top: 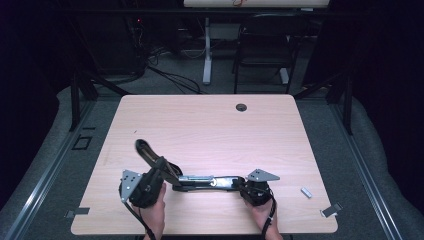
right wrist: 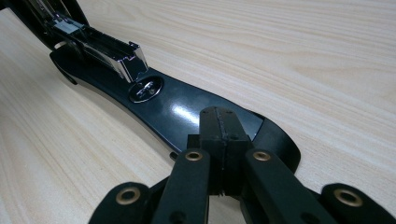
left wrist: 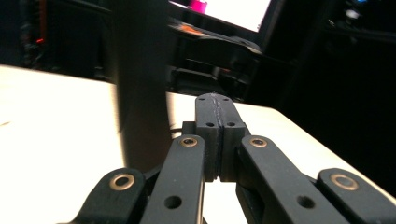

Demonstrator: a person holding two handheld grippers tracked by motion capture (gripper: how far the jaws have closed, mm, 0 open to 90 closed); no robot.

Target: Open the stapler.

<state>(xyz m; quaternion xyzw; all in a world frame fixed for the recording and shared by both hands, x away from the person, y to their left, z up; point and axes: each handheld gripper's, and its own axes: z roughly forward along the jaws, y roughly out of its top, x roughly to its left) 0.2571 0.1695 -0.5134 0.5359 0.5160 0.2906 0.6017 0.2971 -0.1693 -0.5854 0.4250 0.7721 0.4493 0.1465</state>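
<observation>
From above, the opened black stapler (top: 200,181) lies near the desk's (top: 210,125) front edge between the left claw (top: 161,176) and the right claw (top: 243,186), while each gripper view shows its claw (left wrist: 215,105) (right wrist: 219,119) closed on nothing, the right's over the stapler base (right wrist: 187,109).

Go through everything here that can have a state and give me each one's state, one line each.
Stapler: open, lid swung up, base flat on the table.
Staple strip: loose on the table, right of the stapler.
Left tool: shut, beside the raised lid.
Right tool: shut, tips over the stapler's base end.
</observation>
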